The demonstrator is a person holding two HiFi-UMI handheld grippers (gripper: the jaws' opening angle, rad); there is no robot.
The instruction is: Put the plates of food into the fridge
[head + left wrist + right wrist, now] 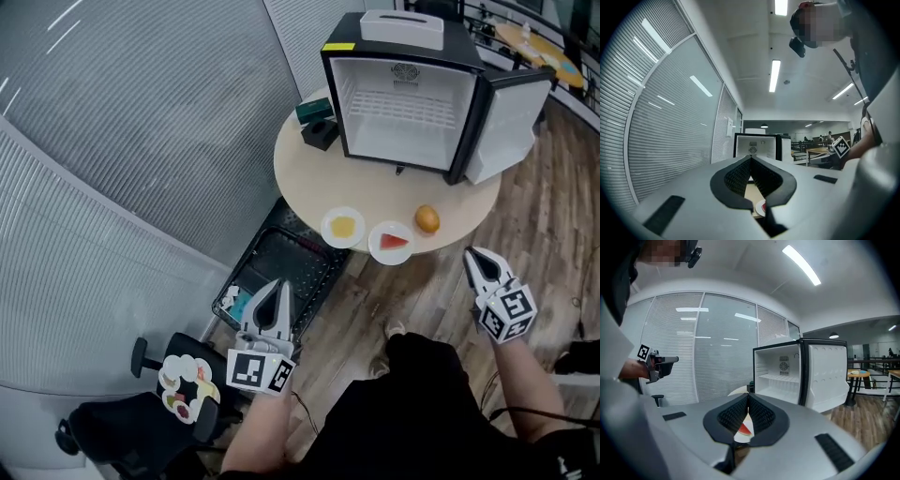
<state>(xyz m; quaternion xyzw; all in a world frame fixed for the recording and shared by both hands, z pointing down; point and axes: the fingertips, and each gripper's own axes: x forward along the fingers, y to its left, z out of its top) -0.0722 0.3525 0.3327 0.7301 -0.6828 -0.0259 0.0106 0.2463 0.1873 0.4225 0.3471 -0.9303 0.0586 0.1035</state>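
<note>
Two small white plates sit at the round table's [309, 178] near edge: one with yellow food [343, 227], one with a red watermelon slice [390, 242]. An orange [427, 218] lies beside them. Behind stands the black mini fridge [405, 98], its door swung open to the right and its white inside bare. My left gripper [274, 287] hangs over the floor, short of the table, jaws shut on nothing. My right gripper [472, 253] is just off the table's right edge, also shut and holding nothing. The right gripper view shows the watermelon plate [744, 430] past its closed tips [748, 394].
A black tray [281, 267] lies on the floor under the table's left edge. An office chair [141, 422] at the lower left carries a plate of mixed food [187, 389]. Two dark boxes [317, 122] sit left of the fridge, with a white box [401, 28] on top.
</note>
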